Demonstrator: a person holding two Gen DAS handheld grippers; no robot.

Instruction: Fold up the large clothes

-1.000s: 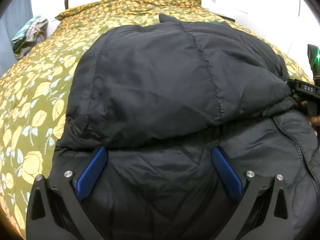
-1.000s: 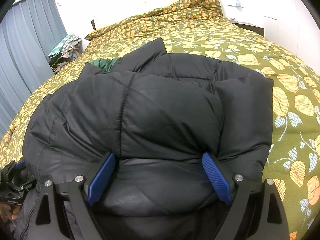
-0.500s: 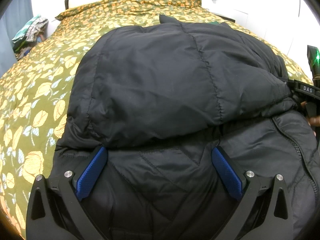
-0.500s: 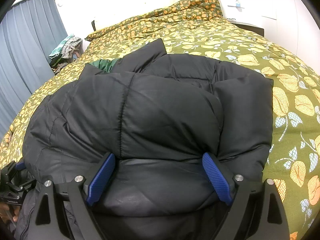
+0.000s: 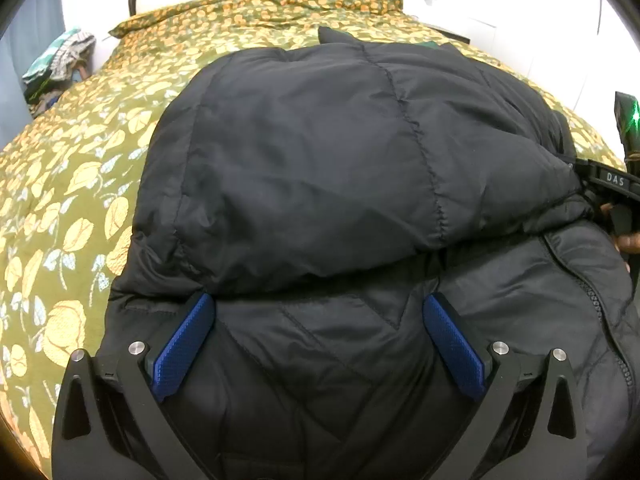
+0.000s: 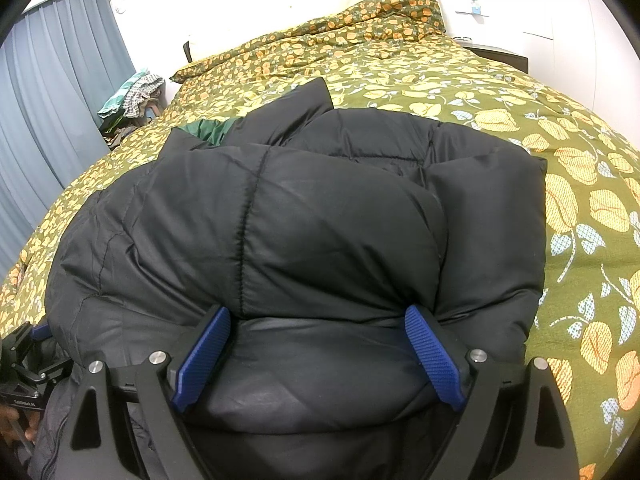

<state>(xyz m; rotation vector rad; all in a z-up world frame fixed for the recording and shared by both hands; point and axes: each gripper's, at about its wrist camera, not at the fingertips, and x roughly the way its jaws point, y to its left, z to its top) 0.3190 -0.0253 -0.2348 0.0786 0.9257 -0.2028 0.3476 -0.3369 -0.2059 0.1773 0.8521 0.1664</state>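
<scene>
A: We see the jacket [image 5: 320, 184] lying on the bed [image 5: 72, 208], black and quilted, with one padded part folded over the lower part. In the right wrist view the jacket [image 6: 304, 240] fills most of the frame, and the floral cover of the bed [image 6: 580, 208] shows to its right and beyond it.

B: Our left gripper [image 5: 319, 326] has its blue pads [image 5: 182, 354] spread wide. They sit at the edge of the folded part, against the fabric, clamping nothing.

A: The right gripper [image 6: 318, 334] stands the same way: pads [image 6: 434, 360] far apart, tips tucked just under the puffy fold.

B: A bit of green lining [image 6: 210, 130] peeks out at the far end, by the collar (only the right view shows it well).

A: At the right edge of the left view we catch the other tool's body, with a green light [image 5: 634, 114] above it. A zipper [image 5: 600, 308] runs down the lower part near it.

B: Clothes [image 6: 134, 94] sit piled by the curtain [image 6: 48, 120]; we can't tell what they rest on.
</scene>
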